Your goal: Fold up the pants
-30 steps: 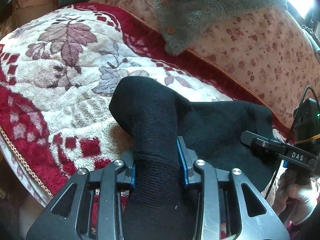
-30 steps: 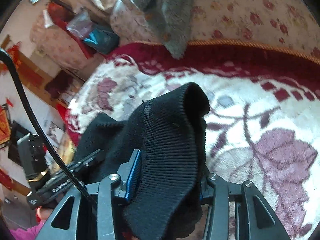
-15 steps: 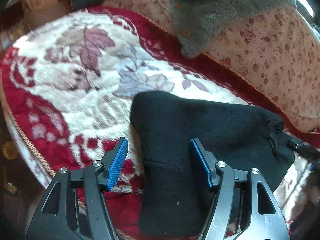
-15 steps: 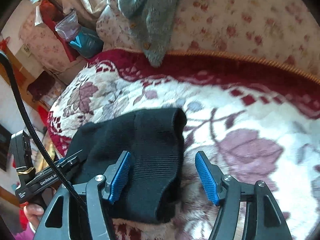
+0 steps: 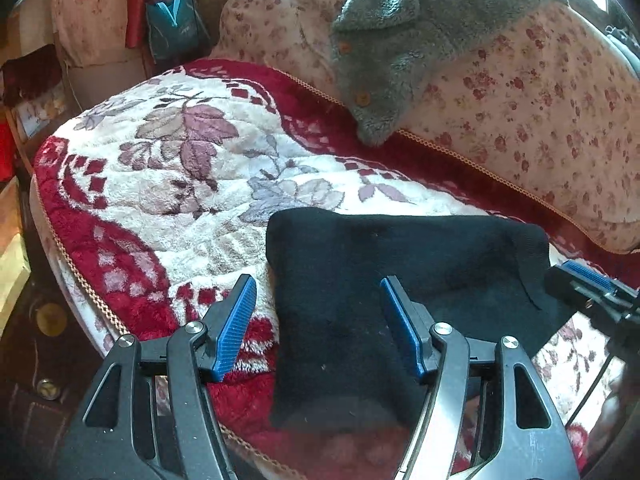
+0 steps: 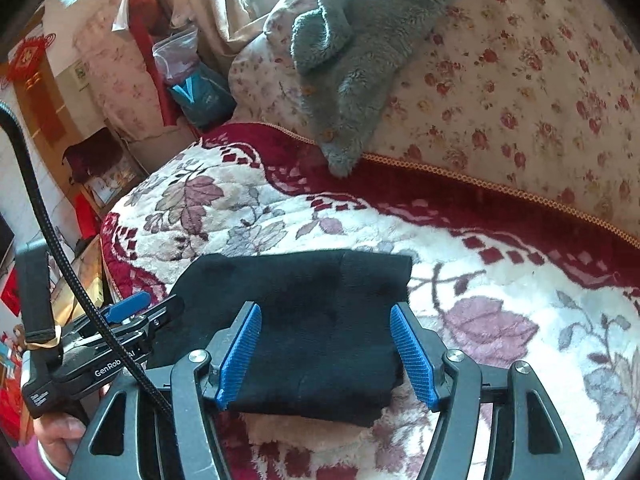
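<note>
The black pants lie folded into a flat, compact rectangle on the red and white floral blanket, near its front edge. They also show in the right wrist view. My left gripper is open and empty, held just above the pants' left front part. My right gripper is open and empty, its blue pads spread over the pants' near edge. Each gripper shows at the side of the other's view: the right one, the left one.
A grey fleece garment is draped over the floral sofa back behind the blanket. Bags and boxes are stacked at the far left. The blanket's front edge drops off to the floor.
Both grippers have opened and let go of the pants. The pants have dropped flat onto the blanket, and both grippers have drawn back from them.
</note>
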### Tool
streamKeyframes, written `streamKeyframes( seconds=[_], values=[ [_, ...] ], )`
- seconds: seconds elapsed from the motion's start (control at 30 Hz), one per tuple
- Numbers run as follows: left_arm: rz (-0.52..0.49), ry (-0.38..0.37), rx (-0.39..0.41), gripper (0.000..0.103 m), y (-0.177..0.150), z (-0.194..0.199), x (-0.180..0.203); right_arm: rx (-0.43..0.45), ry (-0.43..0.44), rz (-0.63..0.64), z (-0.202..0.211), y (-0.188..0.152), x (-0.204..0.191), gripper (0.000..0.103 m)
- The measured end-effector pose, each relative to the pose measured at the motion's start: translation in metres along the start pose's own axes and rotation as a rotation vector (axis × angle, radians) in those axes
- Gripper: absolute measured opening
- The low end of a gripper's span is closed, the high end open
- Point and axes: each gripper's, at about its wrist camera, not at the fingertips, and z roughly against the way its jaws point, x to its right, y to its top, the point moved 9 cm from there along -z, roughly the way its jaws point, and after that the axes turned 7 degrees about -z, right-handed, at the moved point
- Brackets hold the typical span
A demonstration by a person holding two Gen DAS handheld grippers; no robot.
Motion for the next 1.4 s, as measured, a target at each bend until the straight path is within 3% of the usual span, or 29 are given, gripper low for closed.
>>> streamKeyframes(
  seconds=[0.8,1.4],
  values=[
    [-0.005,0.014,-0.023,0.064,-0.021,0.015,0.015,-0.031,-0.003,0.052,0.003,-0.031,-0.021,0.066],
    [-0.001,0.018,-0.025,0.064,-0.024,0.017,0.016,-0.046,0.019,0.054,0.002,-0.036,-0.025,0.066]
  ],
)
